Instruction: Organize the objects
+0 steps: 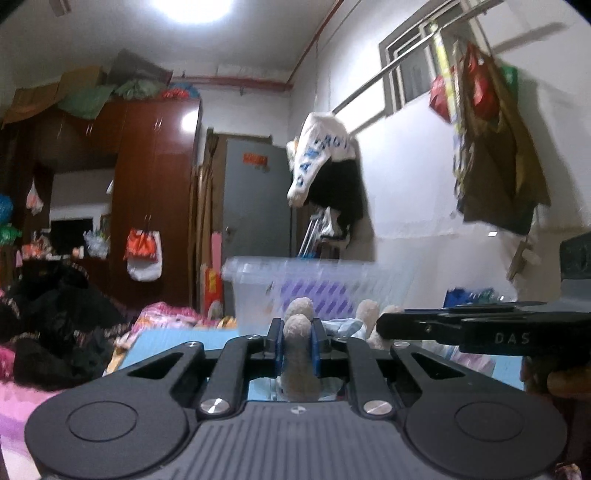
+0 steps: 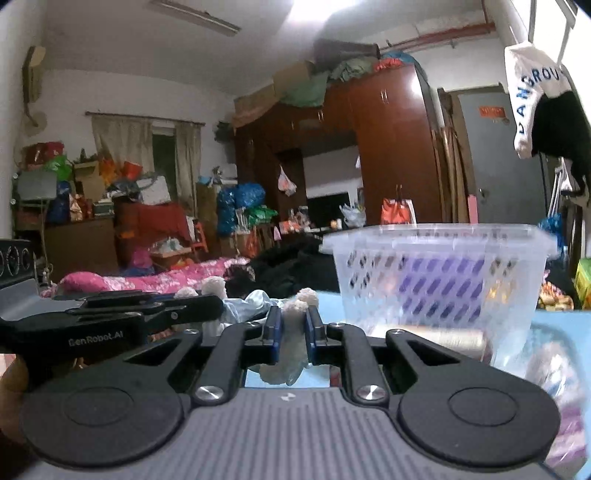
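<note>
Plainly both jaws clamp the plush toy (image 1: pixel 300 332); "GenRobot.AI" marks the left gripper (image 2: pixel 210 308).

Cluttered rm w/ brown wardrobe (image 2: pixel 391 147), grey door (image 1: pixel 255 192)

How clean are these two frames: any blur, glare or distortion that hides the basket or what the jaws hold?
Left wrist: ceiling light blown out, basket smeared by motion blur, plush limb in the jaws fairly sharp. Right wrist: basket only slightly blurred, lower right corner smeared; fisheye bends both views' edges.
</note>
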The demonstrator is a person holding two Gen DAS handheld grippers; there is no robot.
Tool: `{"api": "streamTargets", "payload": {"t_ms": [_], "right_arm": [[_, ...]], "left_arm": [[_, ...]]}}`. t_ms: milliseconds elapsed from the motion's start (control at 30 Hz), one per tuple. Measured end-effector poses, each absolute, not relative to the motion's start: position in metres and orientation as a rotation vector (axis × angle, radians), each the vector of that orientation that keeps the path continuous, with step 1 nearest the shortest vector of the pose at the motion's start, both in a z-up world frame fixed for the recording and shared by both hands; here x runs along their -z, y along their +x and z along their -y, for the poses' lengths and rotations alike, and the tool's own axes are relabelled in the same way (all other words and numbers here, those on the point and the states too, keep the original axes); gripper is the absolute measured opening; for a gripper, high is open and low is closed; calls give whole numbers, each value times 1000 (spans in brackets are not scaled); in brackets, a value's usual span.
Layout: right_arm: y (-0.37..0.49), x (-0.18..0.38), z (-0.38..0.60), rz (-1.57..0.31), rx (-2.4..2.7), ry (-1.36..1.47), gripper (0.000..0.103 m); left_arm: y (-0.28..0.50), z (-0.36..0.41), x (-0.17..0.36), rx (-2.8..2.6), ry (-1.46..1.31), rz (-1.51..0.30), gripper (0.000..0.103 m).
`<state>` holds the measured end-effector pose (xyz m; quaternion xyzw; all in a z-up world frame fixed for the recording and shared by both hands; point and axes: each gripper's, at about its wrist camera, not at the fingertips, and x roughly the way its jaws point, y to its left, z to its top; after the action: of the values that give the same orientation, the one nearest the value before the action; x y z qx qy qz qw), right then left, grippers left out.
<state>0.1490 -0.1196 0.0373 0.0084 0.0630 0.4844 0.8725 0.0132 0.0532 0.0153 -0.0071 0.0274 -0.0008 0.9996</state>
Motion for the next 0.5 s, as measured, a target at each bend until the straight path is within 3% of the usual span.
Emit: {"api": "streamTargets", "payload": {"t_ms": [267,500], "right_arm": [[168,-108,131,16,-917,-51,15],[228,-144,133,16,-780,-103,15]], "left_arm": [[56,-35,-88,104,33,16,17],[136,-9,-131,169,88,-16,17]]}}
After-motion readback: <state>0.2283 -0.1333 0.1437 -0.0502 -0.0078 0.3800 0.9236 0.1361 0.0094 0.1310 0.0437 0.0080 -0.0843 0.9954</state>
